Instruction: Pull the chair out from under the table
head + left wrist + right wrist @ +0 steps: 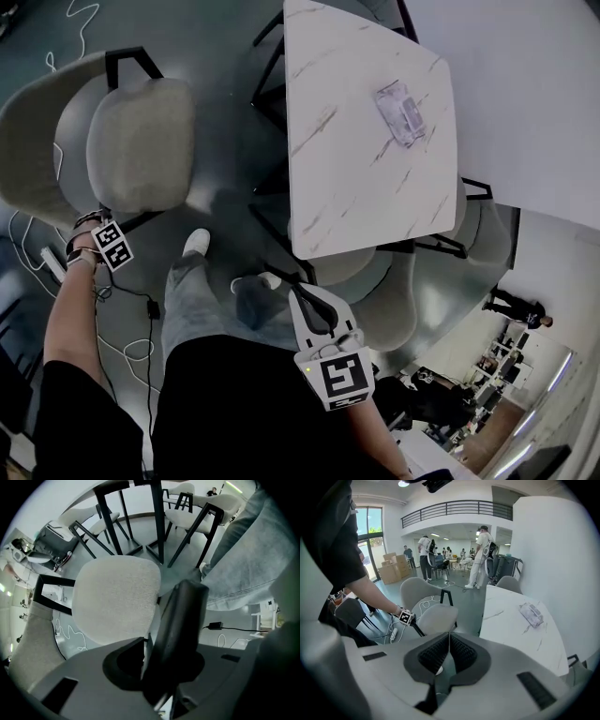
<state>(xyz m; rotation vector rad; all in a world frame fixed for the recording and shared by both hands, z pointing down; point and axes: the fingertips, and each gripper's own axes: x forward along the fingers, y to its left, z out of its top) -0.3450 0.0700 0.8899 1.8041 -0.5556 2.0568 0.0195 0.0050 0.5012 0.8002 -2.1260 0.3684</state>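
Observation:
The pale upholstered chair (141, 141) stands at the upper left of the head view, clear of the white marble table (356, 159). My left gripper (108, 234) points down at the chair's near corner, shut on its black frame bar (180, 620), which runs up between the jaws. The seat cushion (117, 599) lies just past it. My right gripper (314, 305) hangs by the table's near corner, apart from the chair. Its ribbed pads (459, 651) meet with nothing between them. The right gripper view also shows the chair (436, 618) and the table (511, 620).
A wrapped packet (401, 112) lies on the table. Other chairs (394, 300) stay tucked under its near end. Cables (141, 347) and a power strip (52, 262) lie on the floor by my feet (197, 242). People (480, 557) stand far back.

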